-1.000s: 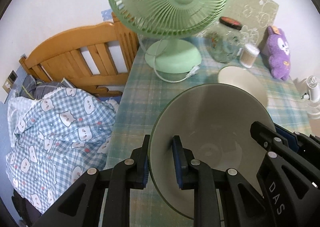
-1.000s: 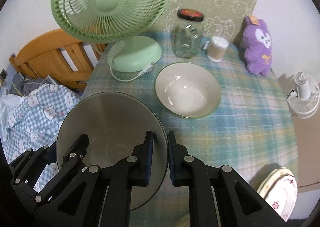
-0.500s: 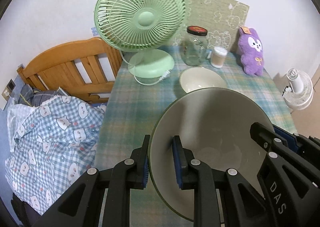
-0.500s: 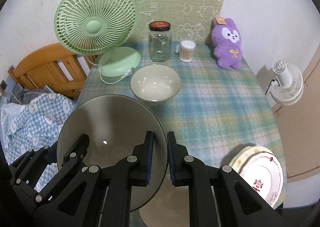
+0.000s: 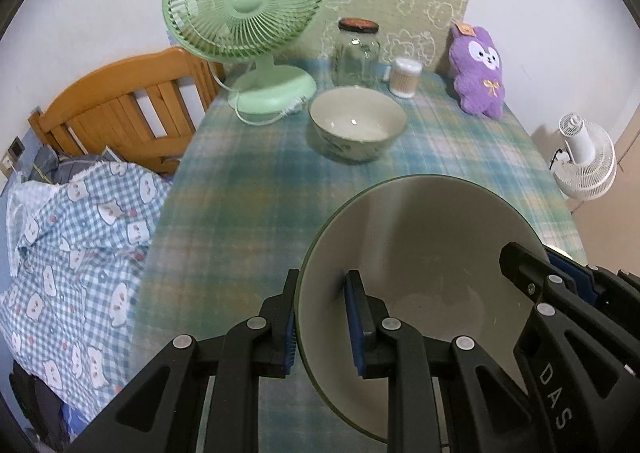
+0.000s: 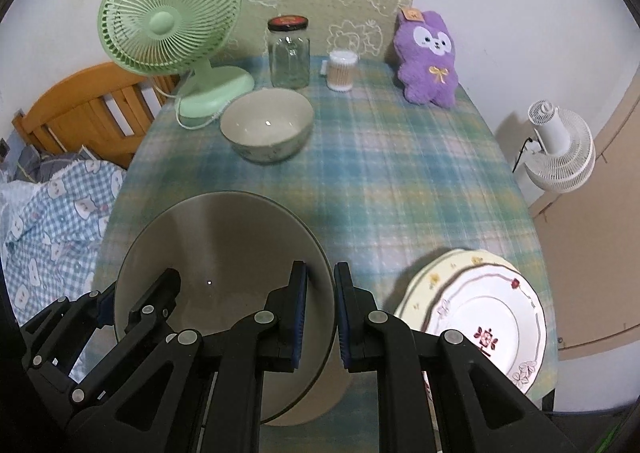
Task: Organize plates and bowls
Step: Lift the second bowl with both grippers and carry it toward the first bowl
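Both claws, left and right, pinch our big grey-green ceramic bowl's opposite rims; uneven pull risks dropping it on the plaid-clothed table short of the smaller cream bowl at twelve o'clock.

"DAS" on the right tool

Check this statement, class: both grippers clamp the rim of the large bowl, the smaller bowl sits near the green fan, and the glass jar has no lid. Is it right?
One detail is wrong. The glass jar does have a lid, dark with a red top, as the right wrist view shows. The rest holds: the left gripper and right gripper clamp the large bowl by its rim, and the smaller bowl sits near the green fan.
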Tool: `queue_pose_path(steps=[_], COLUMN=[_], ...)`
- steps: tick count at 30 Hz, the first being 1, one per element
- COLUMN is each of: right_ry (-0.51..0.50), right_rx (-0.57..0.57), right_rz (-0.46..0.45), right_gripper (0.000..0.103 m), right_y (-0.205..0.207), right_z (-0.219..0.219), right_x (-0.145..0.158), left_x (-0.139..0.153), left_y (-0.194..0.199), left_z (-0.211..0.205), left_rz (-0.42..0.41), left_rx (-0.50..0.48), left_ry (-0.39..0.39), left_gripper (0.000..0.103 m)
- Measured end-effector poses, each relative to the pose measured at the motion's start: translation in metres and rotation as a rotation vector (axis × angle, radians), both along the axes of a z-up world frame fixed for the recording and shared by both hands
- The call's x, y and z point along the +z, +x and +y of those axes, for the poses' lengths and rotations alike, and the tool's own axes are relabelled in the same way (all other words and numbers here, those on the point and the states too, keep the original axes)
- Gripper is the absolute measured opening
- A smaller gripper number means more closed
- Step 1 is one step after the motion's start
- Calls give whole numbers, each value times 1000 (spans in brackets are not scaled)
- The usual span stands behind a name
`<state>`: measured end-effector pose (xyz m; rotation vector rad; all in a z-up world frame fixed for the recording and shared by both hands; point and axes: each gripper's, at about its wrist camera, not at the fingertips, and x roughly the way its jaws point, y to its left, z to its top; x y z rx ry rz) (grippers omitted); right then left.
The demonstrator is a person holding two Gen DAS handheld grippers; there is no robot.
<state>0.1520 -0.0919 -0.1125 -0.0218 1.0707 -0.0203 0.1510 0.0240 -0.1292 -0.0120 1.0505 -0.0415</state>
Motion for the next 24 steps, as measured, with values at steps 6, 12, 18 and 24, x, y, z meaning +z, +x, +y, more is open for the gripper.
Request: queue_pose_path(steps=[6, 12, 18, 24], right_ry=[14, 25, 44, 45], right_rx=[-3, 8, 18, 38], right_rz=[49, 90, 126, 145], right_gripper=[17, 17, 17, 17], right_y=[-8, -10, -12, -11], right_z=[-16, -23, -26, -27], right_x=[-19, -38, -53, -65], left_x=[-18, -33, -48, -58], left_y=[-9, -16, -18, -17], left_z=[-13, -20, -23, -23], left_rz=[44, 76, 105, 125], left_rx=[6, 19, 35, 50], left_ry=[-1, 12, 28, 36], left_gripper=[18, 18, 20, 20])
